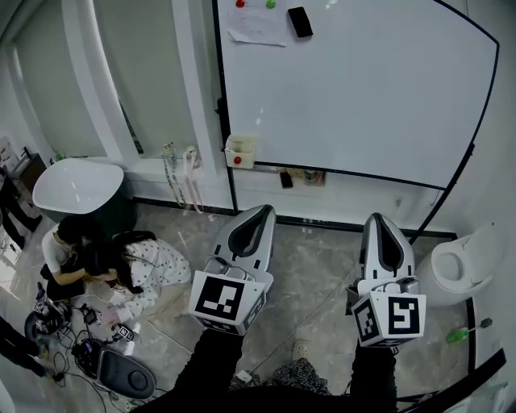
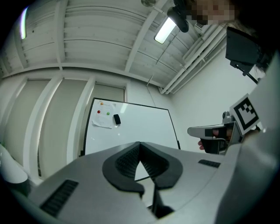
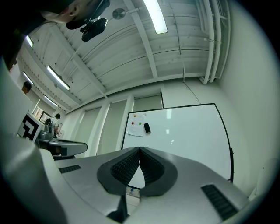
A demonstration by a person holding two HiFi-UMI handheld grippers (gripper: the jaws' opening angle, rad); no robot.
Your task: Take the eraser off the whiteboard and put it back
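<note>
**Below the whiteboard, both grippers closed and empty**

At nine o'clock in the head view, a person (image 1: 76,262) crouches on the floor (image 1: 314,266), with cables (image 1: 76,351) spread out at about eight o'clock.

Right of that, at six o'clock, the left gripper (image 1: 262,212) points up toward the wall. In its own view its two dark jaws meet at the tips and nothing sits between them.

The whiteboard (image 1: 363,97) fills the view from twelve to two o'clock. The eraser (image 1: 300,22) sits on the board's surface at about eleven o'clock of the board, close to the top edge and well apart from both grippers. Just beside the eraser at its nine o'clock hangs a sheet of paper (image 1: 256,31), with a red magnet (image 1: 239,3) and a green magnet (image 1: 270,3) above it. A small box (image 1: 240,151) sits against the board's frame at seven o'clock of the board.

At five o'clock the right gripper (image 1: 379,220) points up the same way, beside the left one and apart from it. Its jaws are pressed together as well, holding nothing; in its own view the eraser shows far off, at eleven o'clock above the jaw tips.

At four o'clock a white rounded seat (image 1: 455,270) stands on the floor near the wall.
</note>
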